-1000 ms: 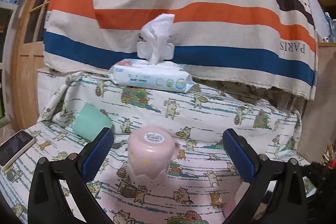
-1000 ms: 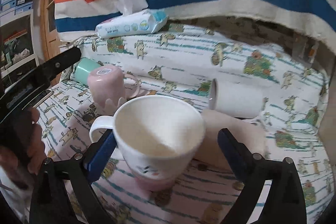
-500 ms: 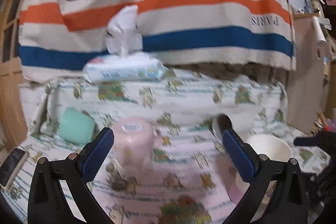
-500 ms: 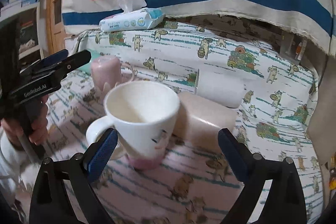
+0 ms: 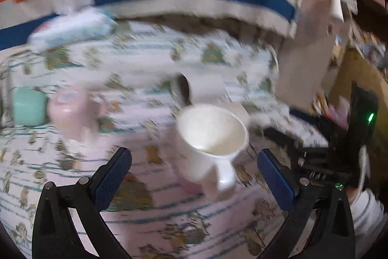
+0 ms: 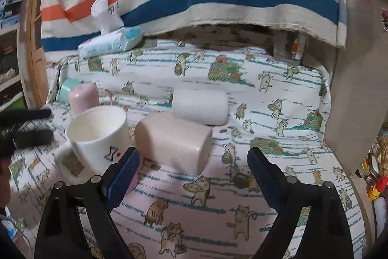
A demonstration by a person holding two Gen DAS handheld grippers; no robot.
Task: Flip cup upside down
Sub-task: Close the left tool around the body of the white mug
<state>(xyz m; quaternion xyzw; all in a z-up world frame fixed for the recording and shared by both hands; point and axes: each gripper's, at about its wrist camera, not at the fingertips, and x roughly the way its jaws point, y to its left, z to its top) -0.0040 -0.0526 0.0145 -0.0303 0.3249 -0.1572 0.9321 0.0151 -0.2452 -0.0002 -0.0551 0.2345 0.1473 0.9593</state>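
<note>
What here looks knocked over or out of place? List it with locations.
Two cups lie on their sides: a pink cup beside the upright white mug, and a white cup just behind it. A mint cup at the far left also looks tipped. The small pink cup stands upside down. Nothing looks spilled or broken.

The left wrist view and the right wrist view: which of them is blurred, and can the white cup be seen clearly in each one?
Left wrist view: heavy motion blur over the cloth and the white cup, only the tool stays sharp. Right wrist view: mostly sharp, the cup's logo readable; strong fisheye bending at the edges.
</note>
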